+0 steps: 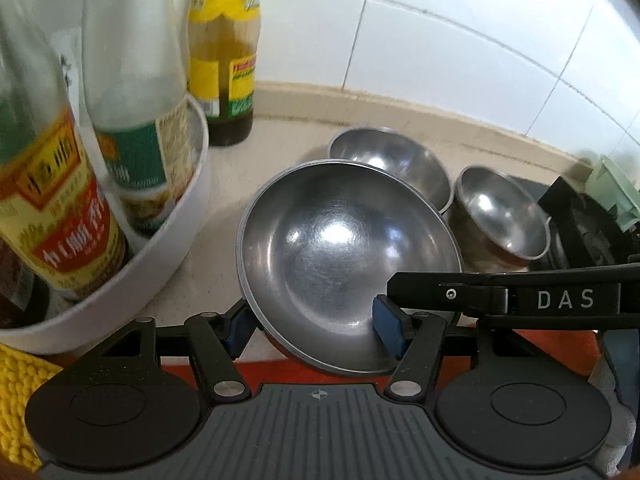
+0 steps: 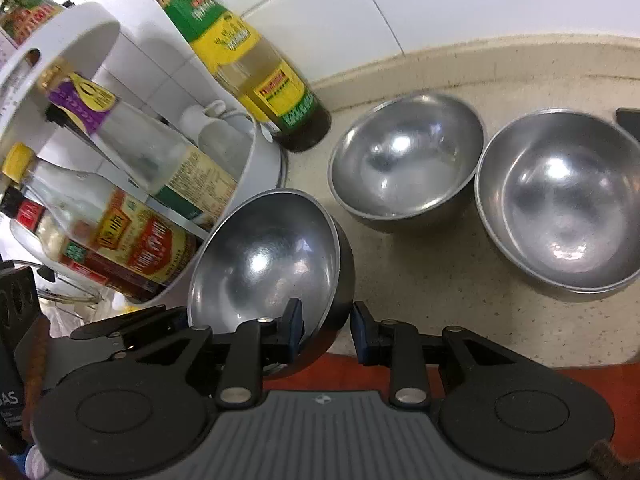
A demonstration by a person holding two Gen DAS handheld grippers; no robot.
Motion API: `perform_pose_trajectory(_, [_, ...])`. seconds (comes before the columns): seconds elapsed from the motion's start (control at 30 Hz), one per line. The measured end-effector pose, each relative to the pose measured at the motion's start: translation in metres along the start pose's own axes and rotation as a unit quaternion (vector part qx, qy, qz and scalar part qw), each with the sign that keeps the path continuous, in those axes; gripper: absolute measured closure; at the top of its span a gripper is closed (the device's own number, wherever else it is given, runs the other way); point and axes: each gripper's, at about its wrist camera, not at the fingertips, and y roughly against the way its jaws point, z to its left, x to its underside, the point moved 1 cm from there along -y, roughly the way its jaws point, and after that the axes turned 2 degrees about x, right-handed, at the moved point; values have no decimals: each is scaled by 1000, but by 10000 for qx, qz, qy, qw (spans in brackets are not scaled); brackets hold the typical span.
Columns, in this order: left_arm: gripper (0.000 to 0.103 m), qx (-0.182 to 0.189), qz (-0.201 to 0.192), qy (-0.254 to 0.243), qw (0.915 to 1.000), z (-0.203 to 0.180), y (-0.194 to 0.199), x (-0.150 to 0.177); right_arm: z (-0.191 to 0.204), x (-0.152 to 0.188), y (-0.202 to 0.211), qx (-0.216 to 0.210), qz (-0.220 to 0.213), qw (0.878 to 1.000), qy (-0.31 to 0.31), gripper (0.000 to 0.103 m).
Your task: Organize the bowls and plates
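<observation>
Both jaws clamping one tilted round steel bowl (image 2: 272, 256), two shiny steel bowls (image 2: 408, 160) on speckled counter (image 2: 460, 280)

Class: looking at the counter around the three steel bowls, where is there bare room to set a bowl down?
Bare counter lies in front of the two resting bowls. Crowded: the rack and bottle hem the held bowl.

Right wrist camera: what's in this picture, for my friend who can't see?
The right gripper clamps the rim of a tilted shiny steel bowl. Two more round steel bowls sit upright on the speckled beige counter. At left, a white round rack holds sauce bottles.
</observation>
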Motion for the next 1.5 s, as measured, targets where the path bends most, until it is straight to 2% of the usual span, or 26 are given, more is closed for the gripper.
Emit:
perform_pose_trajectory(0.37, [34, 164, -705, -448, 9964, -34, 27, -42, 10, -24, 52, 52, -750, 9971, 112, 77])
perform_pose_trajectory(0.67, [33, 131, -1030, -658, 9924, -51, 21, -78, 10, -52, 78, 203, -1280, 9913, 242, 77])
perform_pose_trajectory(0.97, [33, 95, -905, -681, 9935, -56, -3, -90, -2, -71, 69, 315, -1374, 9900, 88, 77])
perform_pose_trajectory(1.5, [33, 2, -353, -589, 9976, -43, -57, -87, -34, -77, 19, 486, -943, 9942, -200, 77])
